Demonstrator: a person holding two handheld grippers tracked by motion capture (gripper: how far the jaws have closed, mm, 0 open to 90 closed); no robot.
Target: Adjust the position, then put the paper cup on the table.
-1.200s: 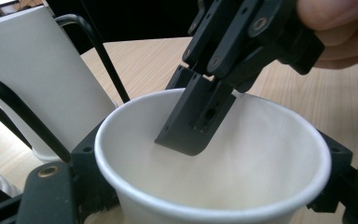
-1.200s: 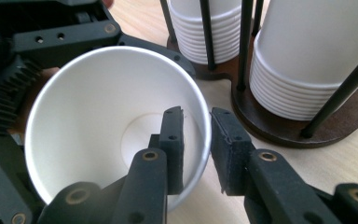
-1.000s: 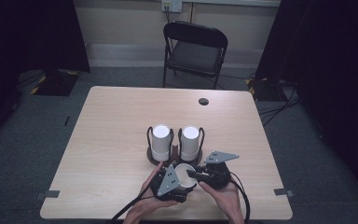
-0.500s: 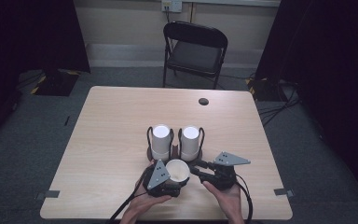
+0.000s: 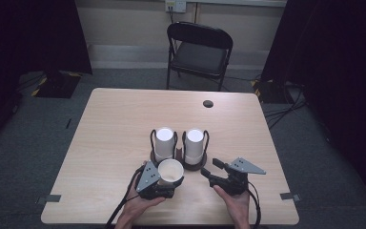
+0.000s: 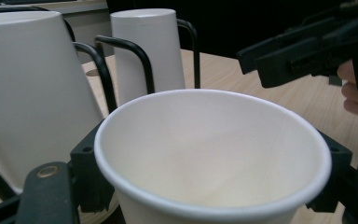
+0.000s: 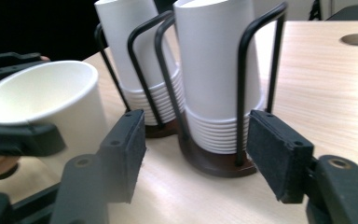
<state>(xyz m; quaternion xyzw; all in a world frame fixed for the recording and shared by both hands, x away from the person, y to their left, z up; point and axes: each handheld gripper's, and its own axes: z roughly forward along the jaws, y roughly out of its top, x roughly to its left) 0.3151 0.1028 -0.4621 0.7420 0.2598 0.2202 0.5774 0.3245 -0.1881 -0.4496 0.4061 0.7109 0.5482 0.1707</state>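
Observation:
A white paper cup (image 5: 170,171) (image 6: 209,154) (image 7: 51,102) stands upright, mouth up, near the table's front edge. My left gripper (image 5: 170,178) (image 6: 212,191) is shut on it, one jaw on each side of its wall. Just behind it a black wire holder (image 5: 178,153) (image 7: 214,163) carries two stacks of upturned white cups, a left stack (image 5: 164,140) (image 6: 32,84) (image 7: 135,46) and a right stack (image 5: 194,143) (image 6: 149,51) (image 7: 219,70). My right gripper (image 5: 210,167) (image 7: 200,144) (image 6: 303,51) is open and holds nothing. It is to the right of the held cup and points at the right stack.
The wooden table (image 5: 114,124) has a round cable hole (image 5: 208,103) at the back right. A black folding chair (image 5: 198,47) stands behind the table. Dark curtains hang on both sides. Bare tabletop lies to the left and the far right.
My right gripper has drawn away to the right from the cup, which stays in my left gripper. The left gripper and cup have shifted slightly left.

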